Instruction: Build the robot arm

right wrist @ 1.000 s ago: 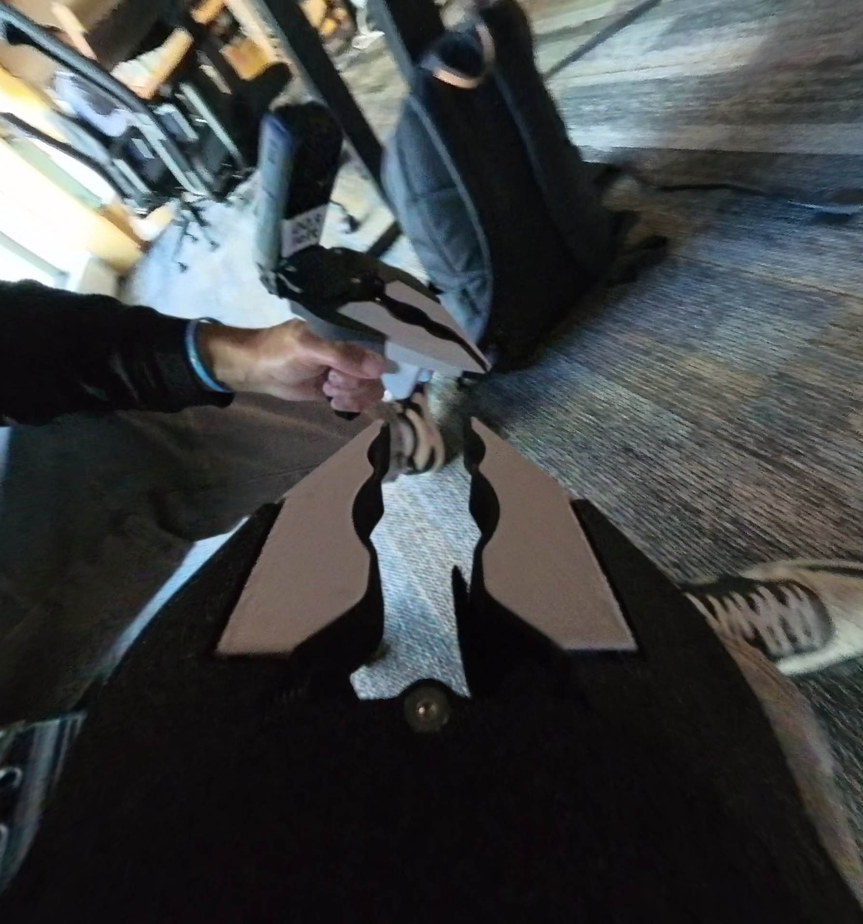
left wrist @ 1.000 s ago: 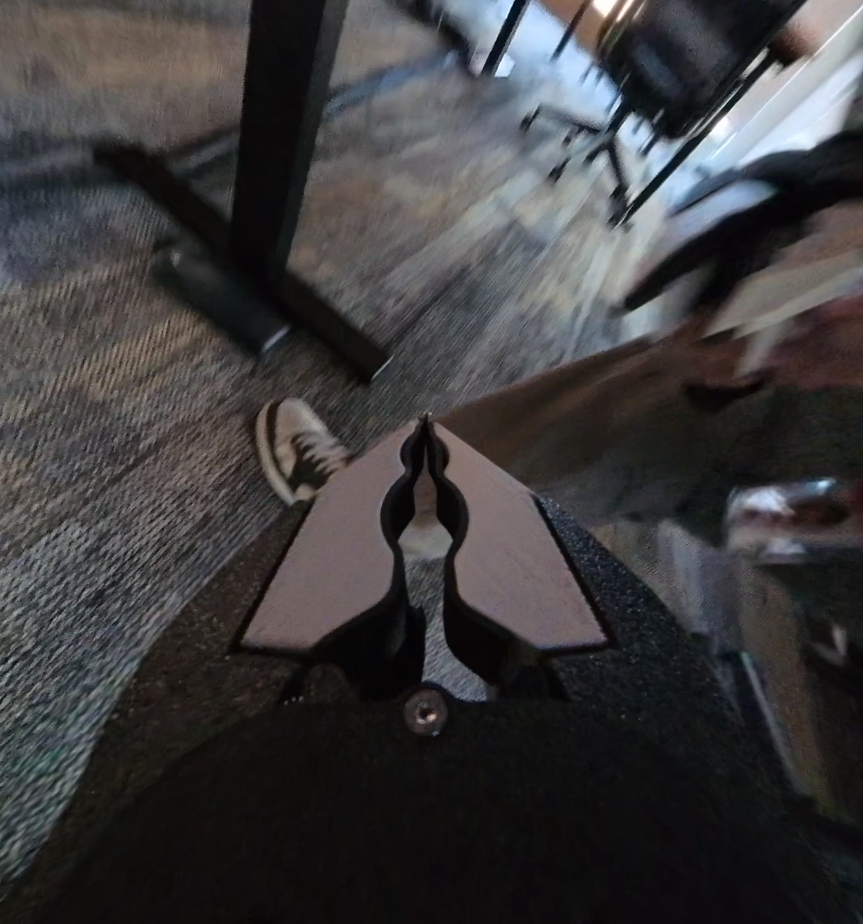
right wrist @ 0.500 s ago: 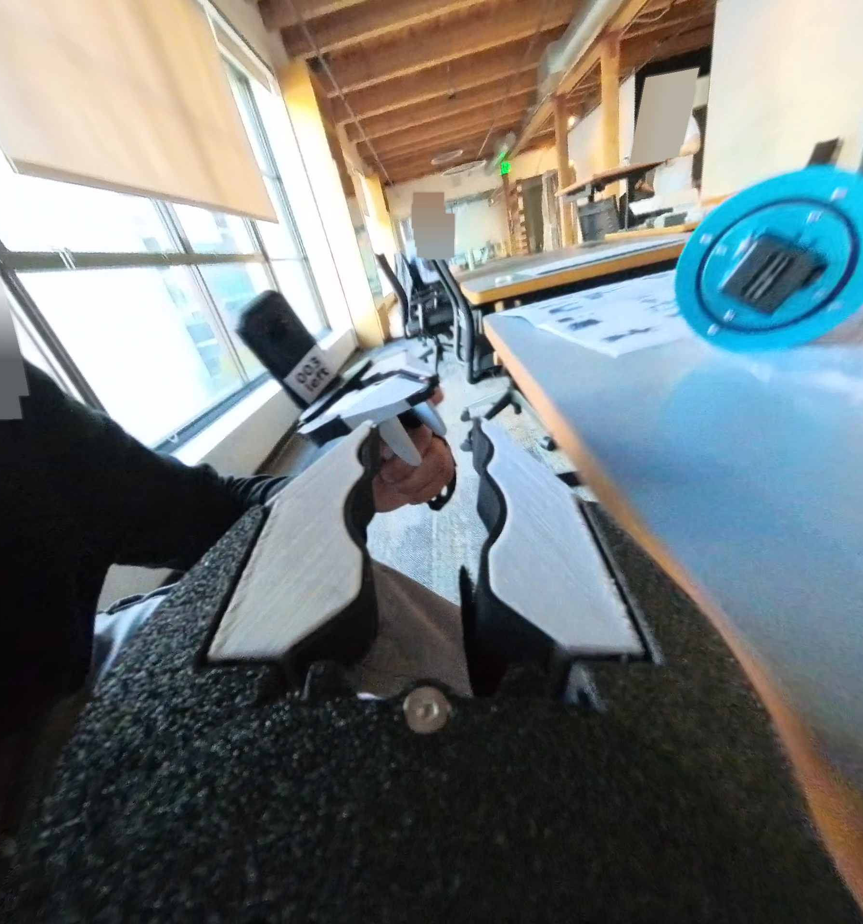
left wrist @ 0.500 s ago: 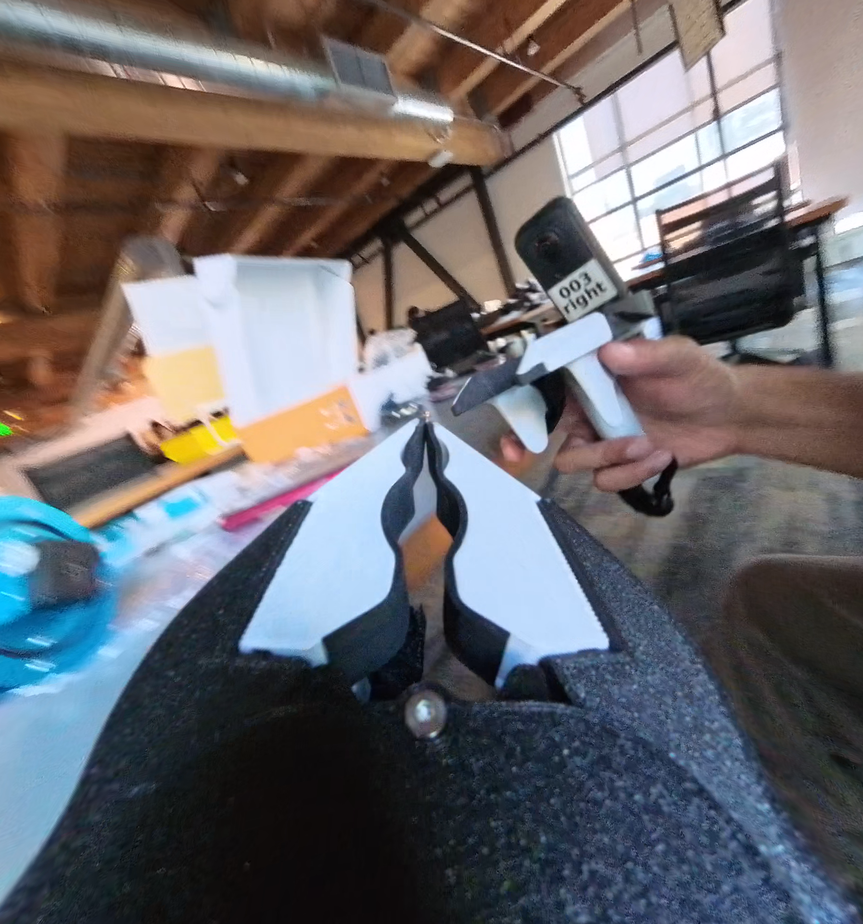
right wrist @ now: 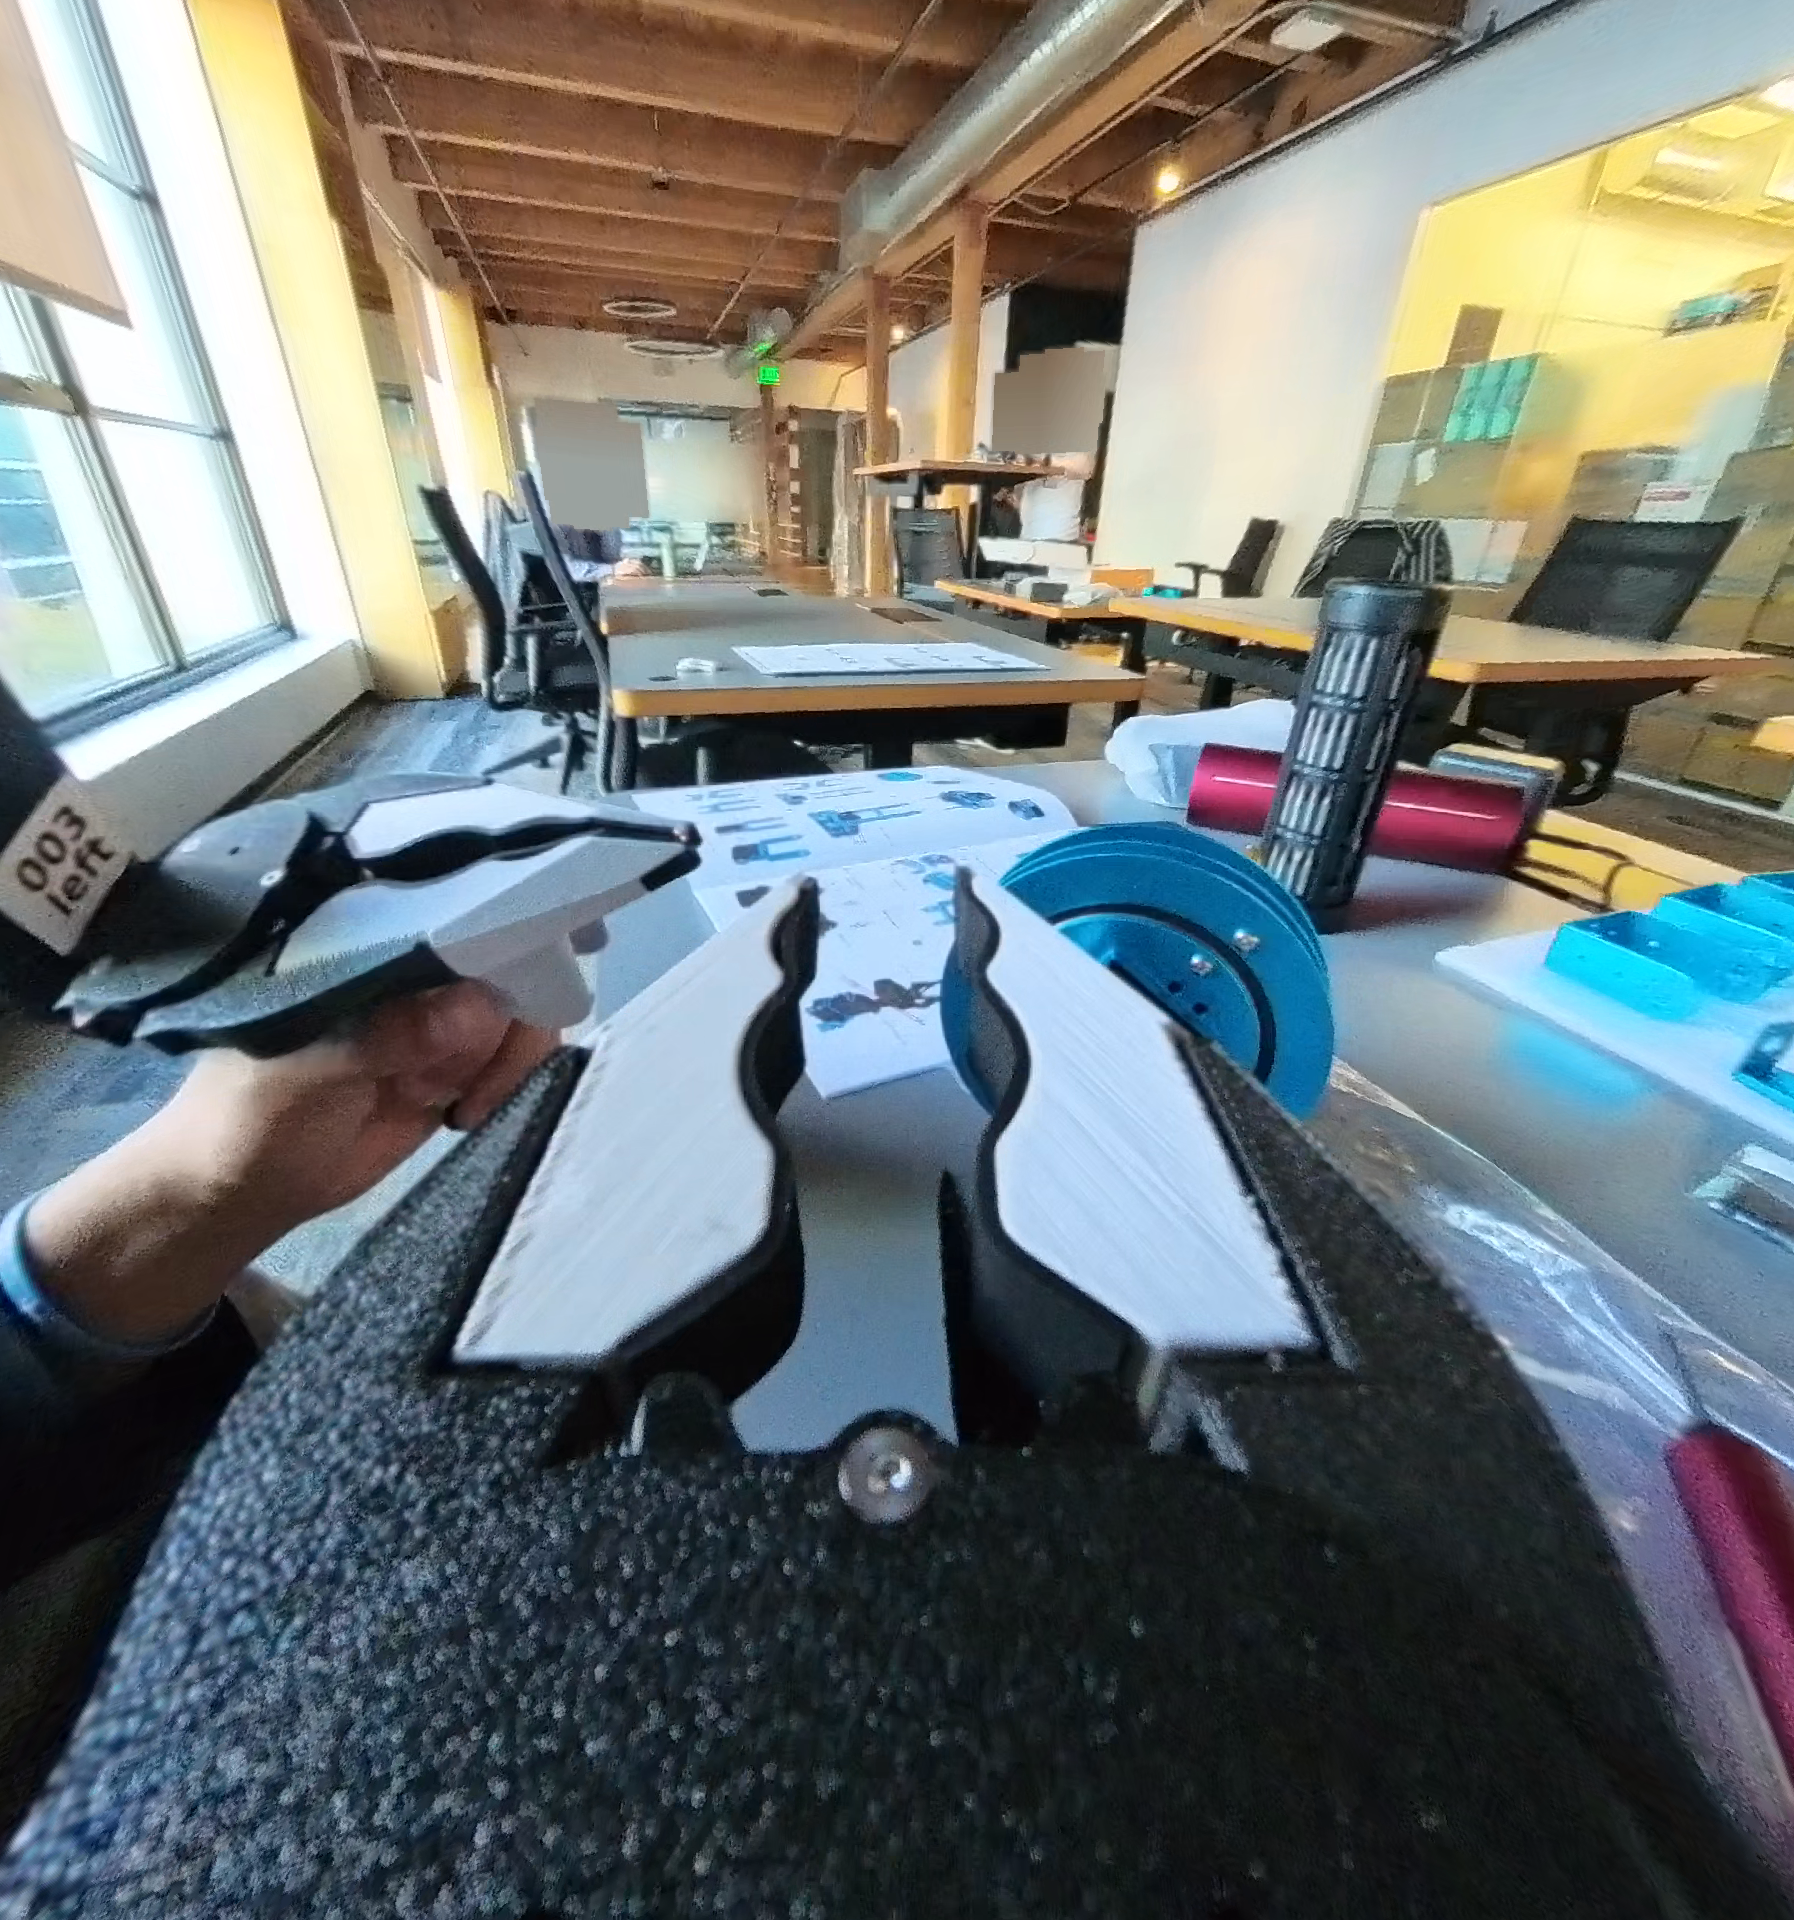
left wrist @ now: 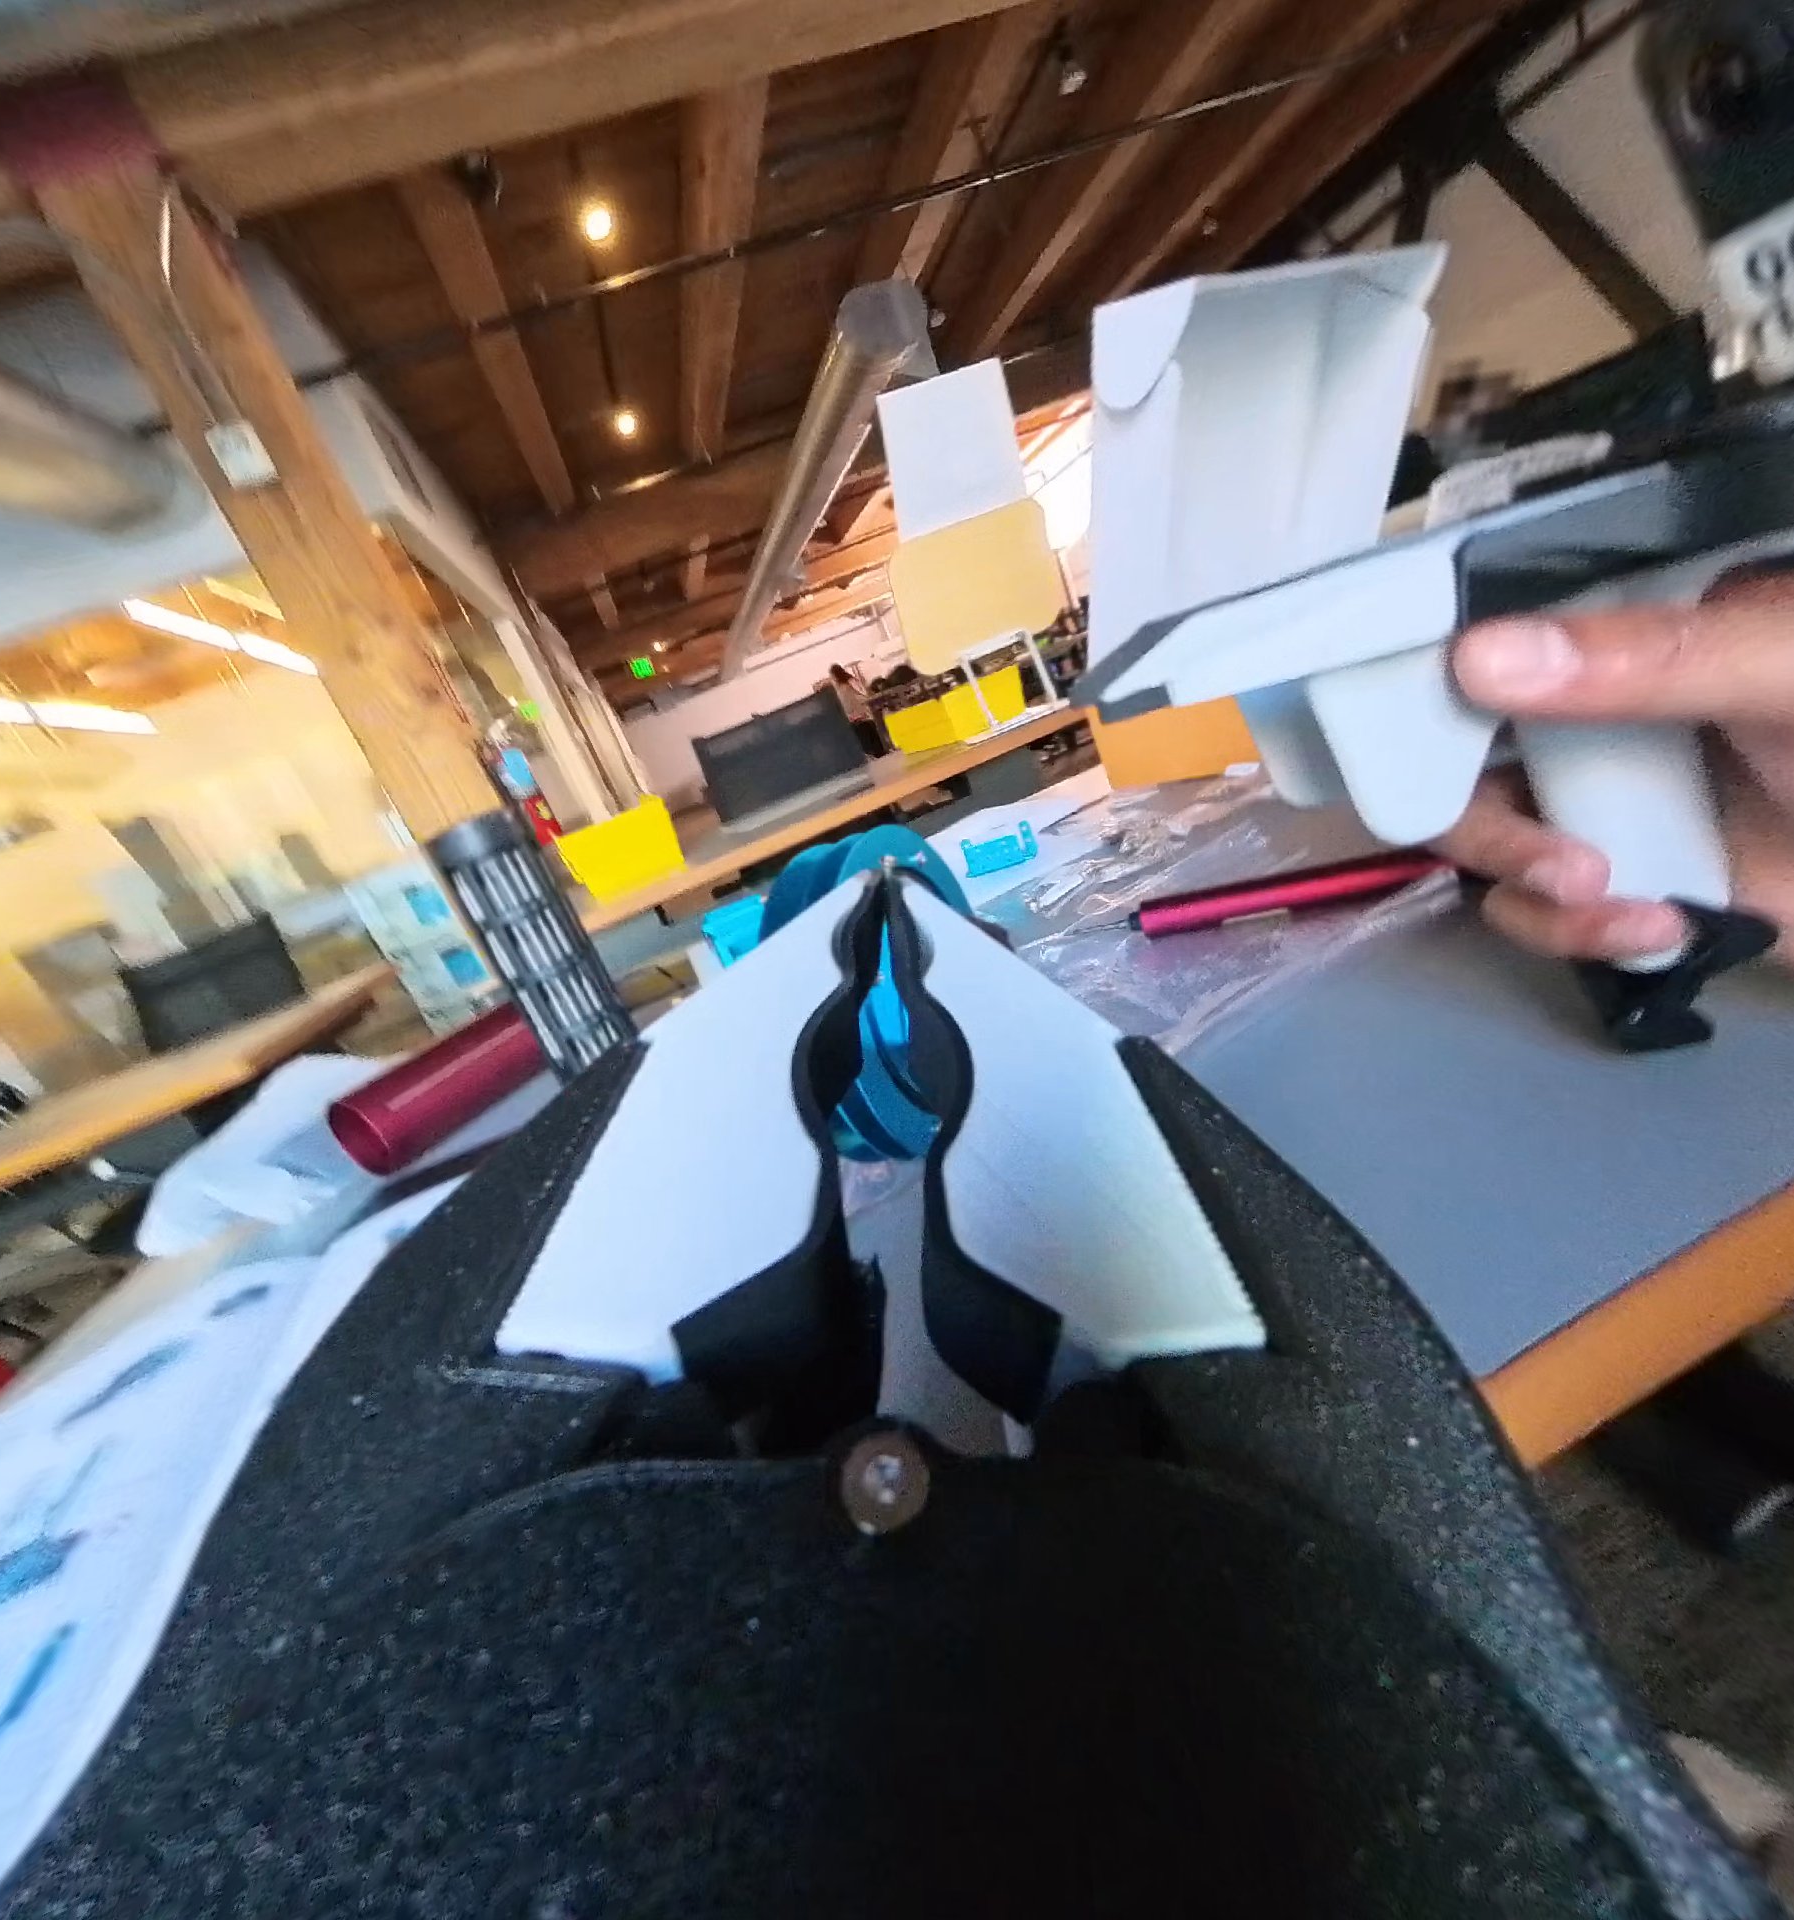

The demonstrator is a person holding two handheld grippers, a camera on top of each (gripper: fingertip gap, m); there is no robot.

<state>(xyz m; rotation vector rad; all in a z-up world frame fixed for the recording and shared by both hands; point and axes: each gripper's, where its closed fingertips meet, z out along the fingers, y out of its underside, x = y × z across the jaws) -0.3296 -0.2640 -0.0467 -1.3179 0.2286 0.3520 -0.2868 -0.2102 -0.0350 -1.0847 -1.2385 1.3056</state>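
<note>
My left gripper (left wrist: pixel 885 883) is shut with nothing between its fingertips. It hovers over the near edge of a grey table (left wrist: pixel 1495 1122) and points at a blue metal wheel (left wrist: pixel 882 1081), which shows through the gap behind the fingers. In the right wrist view the left gripper (right wrist: pixel 680 834) also shows shut, held in a hand. My right gripper (right wrist: pixel 885 894) is open and empty above the table, with the blue wheel (right wrist: pixel 1163 966) just right of its right fingertip and not touching it. In the left wrist view the right gripper (left wrist: pixel 1090 691) is at the upper right, held in a hand.
An open instruction booklet (right wrist: pixel 872 831) lies behind the wheel. A black mesh cylinder (right wrist: pixel 1350 748) stands before a red tube (right wrist: pixel 1444 810). Blue brackets (right wrist: pixel 1703 945) lie on a white tray at right. A pink rod (left wrist: pixel 1288 899) lies on clear plastic. Desks and chairs stand beyond. Tip to tip, the grippers are about 8 centimetres apart.
Both grippers swung up from pointing at the carpet to table height, then moved in over the table towards the blue wheel. The right fingers stand a little closer together; the left stayed shut.
</note>
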